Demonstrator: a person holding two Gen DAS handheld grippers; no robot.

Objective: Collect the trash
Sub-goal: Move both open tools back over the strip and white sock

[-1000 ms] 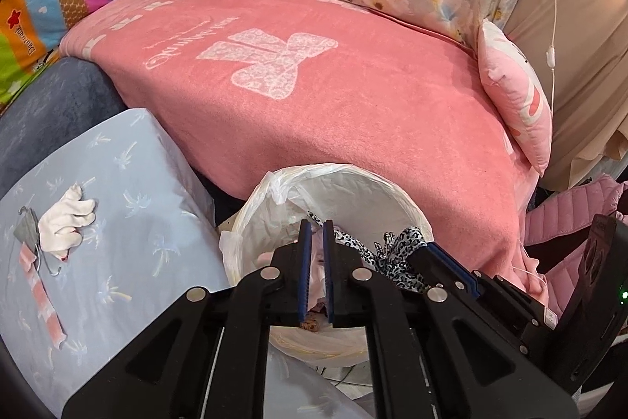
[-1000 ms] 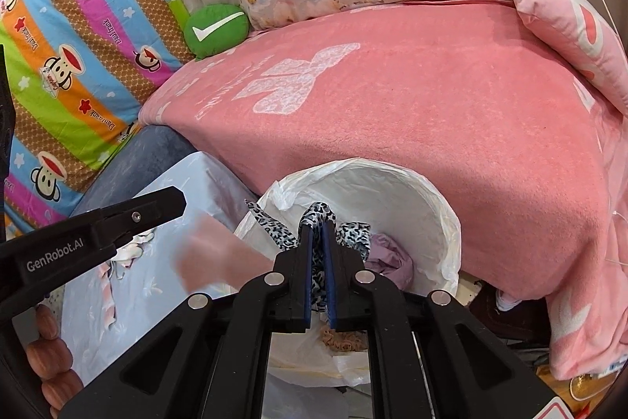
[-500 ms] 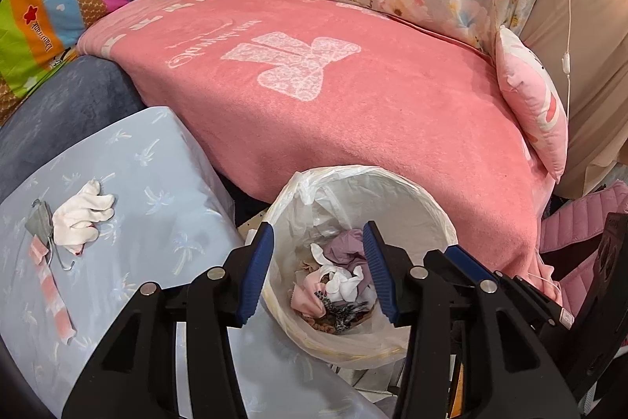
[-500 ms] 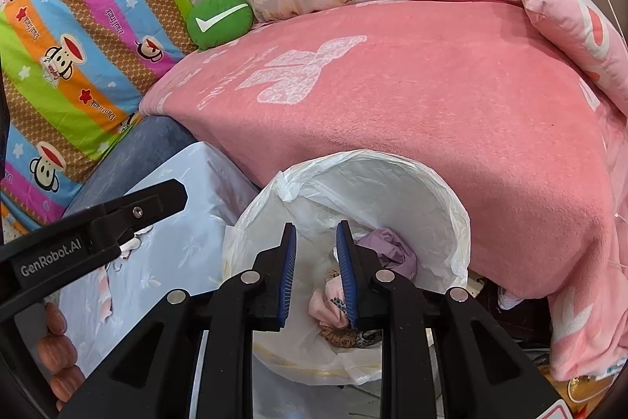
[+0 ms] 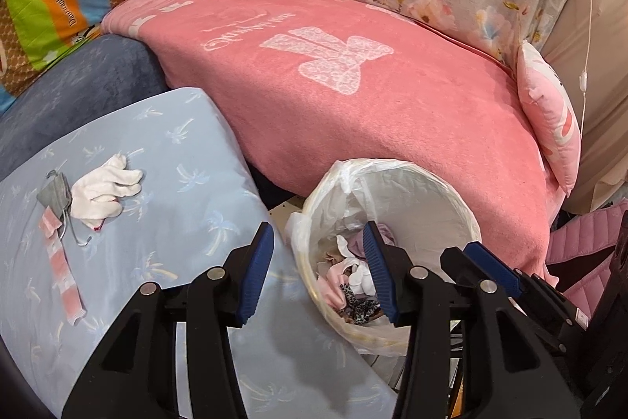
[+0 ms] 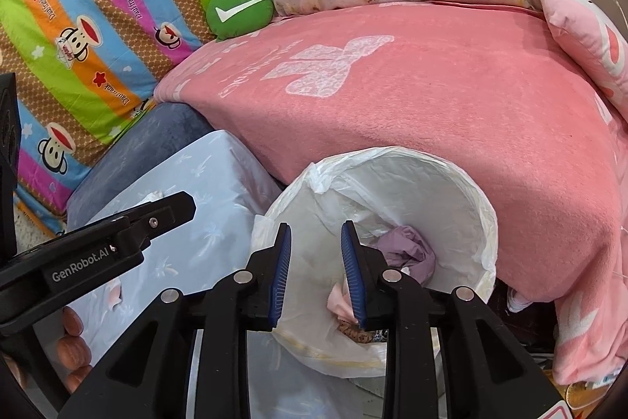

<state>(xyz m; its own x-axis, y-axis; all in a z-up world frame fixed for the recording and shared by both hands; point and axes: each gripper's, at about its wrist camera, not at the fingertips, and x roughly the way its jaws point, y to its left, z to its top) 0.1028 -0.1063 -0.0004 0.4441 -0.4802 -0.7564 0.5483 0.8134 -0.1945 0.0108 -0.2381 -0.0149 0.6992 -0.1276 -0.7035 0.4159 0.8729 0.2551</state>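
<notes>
Now, on the pale blue cloth [image 5: 165, 160] at my left, the striped pink strip [image 5: 61, 271] runs lengthwise toward me beside a white glove [image 5: 102, 191]. My left gripper [image 5: 318, 271] gapes empty. My right gripper [image 6: 316, 271], just opened and empty, hangs over the lined bin [image 6: 451, 183] where its leopard-print scrap [image 5: 363, 307] dropped.

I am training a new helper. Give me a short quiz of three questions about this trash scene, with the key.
1. True or false: the left tongs are holding a piece of trash.
2. Which item is left on the light blue cushion? A) white glove B) banana peel C) soda can
3. Fill in: the bin is lined with a white plastic ____.

Key: 1. False; both the left and the right tongs are open and empty, their jaws having just opened. 2. A. 3. Bag.
</notes>
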